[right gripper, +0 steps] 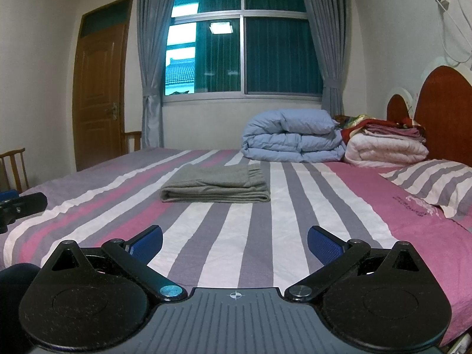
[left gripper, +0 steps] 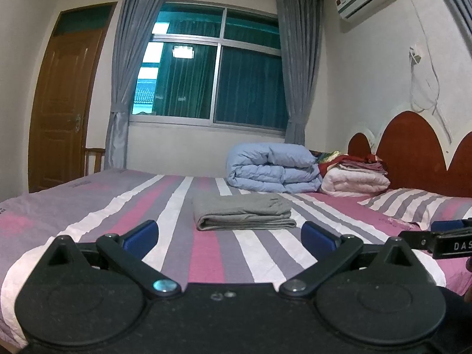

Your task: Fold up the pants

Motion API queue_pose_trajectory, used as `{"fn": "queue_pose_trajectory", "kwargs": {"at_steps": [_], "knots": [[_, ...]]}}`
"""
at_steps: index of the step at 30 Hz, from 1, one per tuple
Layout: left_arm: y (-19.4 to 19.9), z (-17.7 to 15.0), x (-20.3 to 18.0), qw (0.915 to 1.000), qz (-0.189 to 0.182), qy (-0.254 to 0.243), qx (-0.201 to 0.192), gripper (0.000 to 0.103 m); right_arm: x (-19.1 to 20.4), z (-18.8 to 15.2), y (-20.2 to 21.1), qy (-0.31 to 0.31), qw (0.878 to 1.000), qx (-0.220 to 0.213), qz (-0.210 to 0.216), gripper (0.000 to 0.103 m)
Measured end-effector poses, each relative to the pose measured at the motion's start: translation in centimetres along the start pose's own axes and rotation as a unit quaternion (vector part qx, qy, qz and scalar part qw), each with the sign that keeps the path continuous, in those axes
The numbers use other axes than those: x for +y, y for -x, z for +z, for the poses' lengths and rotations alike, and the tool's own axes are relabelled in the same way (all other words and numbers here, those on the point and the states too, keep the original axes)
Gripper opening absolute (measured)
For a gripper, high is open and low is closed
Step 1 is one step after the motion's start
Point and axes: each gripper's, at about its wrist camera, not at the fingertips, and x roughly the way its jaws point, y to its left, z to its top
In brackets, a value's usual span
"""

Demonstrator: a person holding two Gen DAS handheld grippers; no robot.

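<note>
The grey pants (left gripper: 244, 211) lie folded in a flat rectangular stack on the striped bed (left gripper: 88, 206); they also show in the right wrist view (right gripper: 216, 183). My left gripper (left gripper: 230, 231) is open and empty, just short of the stack and low over the bed. My right gripper (right gripper: 235, 242) is open and empty, farther back from the stack over the bed (right gripper: 339, 194). Part of the right gripper shows at the right edge of the left wrist view (left gripper: 442, 236), and part of the left gripper at the left edge of the right wrist view (right gripper: 20, 203).
A folded light-blue duvet (left gripper: 273, 168) and a pile of white and red bedding (left gripper: 355, 174) sit at the far side by the red headboard (left gripper: 413, 153). A striped pillow (left gripper: 419, 205) lies at the right. A door (left gripper: 62, 97), window and wooden chair (right gripper: 13, 166) stand beyond.
</note>
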Motion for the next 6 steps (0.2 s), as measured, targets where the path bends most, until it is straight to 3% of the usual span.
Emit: {"fn": "queue_pose_trajectory", "kwargs": {"at_steps": [6], "knots": [[0.16,0.06,0.35,1.0,-0.005,0.008,0.0,0.095,-0.05,0.12,-0.05,0.0,1.0,0.001,0.0,0.103]]}}
